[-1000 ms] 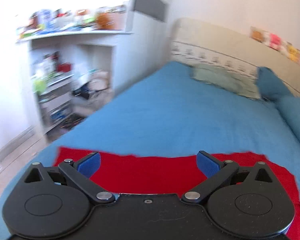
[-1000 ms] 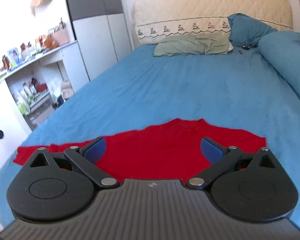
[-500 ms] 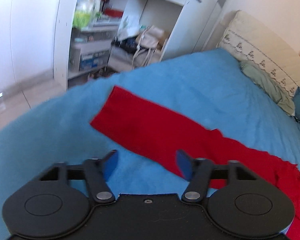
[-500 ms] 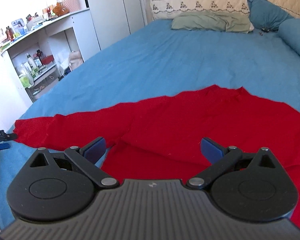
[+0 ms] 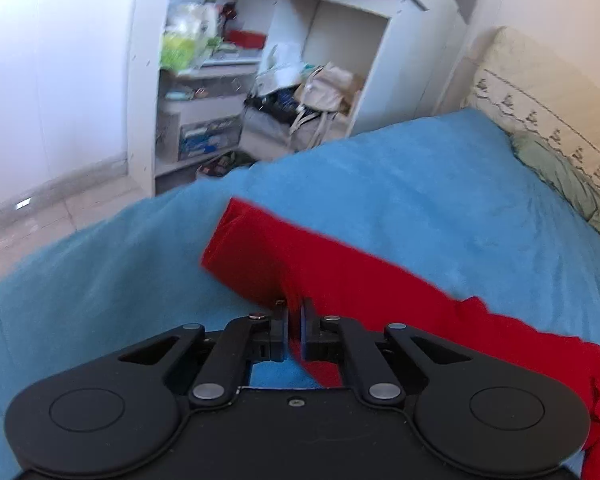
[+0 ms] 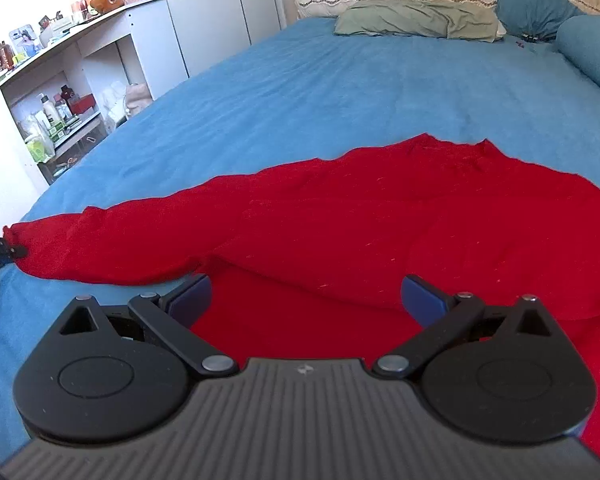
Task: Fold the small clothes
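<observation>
Matt red knit garment (image 6: pixel 380 216) on fuzzy blue cloth bedspread (image 6: pixel 340 92).

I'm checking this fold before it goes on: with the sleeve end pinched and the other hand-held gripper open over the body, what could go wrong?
1. The left hand-held gripper has just closed on the edge of the red garment, near the cuff; the thin bite may slip when pulled.
2. The right hand-held gripper is open and pins nothing, so the body may drag across the blue bedspread.

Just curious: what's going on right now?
Left gripper just closed on red garment's sleeve. Right gripper open above its body. Blue bed, nothing in the way.
</observation>
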### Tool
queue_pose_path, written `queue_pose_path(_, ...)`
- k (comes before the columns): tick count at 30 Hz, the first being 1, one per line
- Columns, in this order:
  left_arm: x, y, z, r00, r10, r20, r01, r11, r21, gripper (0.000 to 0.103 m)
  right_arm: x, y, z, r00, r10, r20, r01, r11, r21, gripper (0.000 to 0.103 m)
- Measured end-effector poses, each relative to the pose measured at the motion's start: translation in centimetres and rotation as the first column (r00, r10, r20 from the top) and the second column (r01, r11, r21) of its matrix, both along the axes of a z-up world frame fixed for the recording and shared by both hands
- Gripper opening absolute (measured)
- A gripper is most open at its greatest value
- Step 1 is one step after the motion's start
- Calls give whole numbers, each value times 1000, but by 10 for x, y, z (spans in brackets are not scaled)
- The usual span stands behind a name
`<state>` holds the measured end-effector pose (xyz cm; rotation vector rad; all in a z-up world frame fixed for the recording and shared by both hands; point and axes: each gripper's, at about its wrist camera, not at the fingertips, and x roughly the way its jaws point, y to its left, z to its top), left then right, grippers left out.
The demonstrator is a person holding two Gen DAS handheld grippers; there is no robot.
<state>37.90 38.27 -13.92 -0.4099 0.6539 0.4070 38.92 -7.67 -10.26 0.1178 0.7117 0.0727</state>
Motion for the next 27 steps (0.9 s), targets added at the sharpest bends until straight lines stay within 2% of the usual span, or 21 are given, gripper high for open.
queue_pose_path(3,1,-20,30,997,-49,53,46,997,59,4,-2,-10,7,1000,-13,16,13,1000,0,103)
queue_pose_path(6,6,-54,72,985,-115,126,103,990,96,4,-6,-22,18,999,-30,36,29,999,15,103)
queue_pose_path(10,19,-129,132,936,-255,244,232,965,121,4,-18,-49,39,996,-58,69,54,997,55,103)
queue_pose_path(12,26,-173,150,903,-330,274,304,943,135,4,-25,-63,48,994,-73,82,69,996,55,103)
queue_pose_path(14,35,-227,161,864,-415,285,392,910,138,4,-33,-83,55,991,-93,93,89,995,52,103)
queue_pose_path(16,44,-277,159,831,-482,277,466,876,124,4,-40,-103,60,989,-111,98,106,993,52,103)
queue_pose_path(18,55,-329,145,805,-545,235,533,838,118,4,-48,-125,62,987,-131,94,126,991,50,103)
queue_pose_path(23,73,-431,72,739,-669,82,668,743,37,4,-64,-179,54,981,-186,62,185,983,17,103)
queue_pose_path(27,70,-474,16,697,-715,-52,717,697,23,4,-72,-213,37,978,-209,18,209,978,3,103)
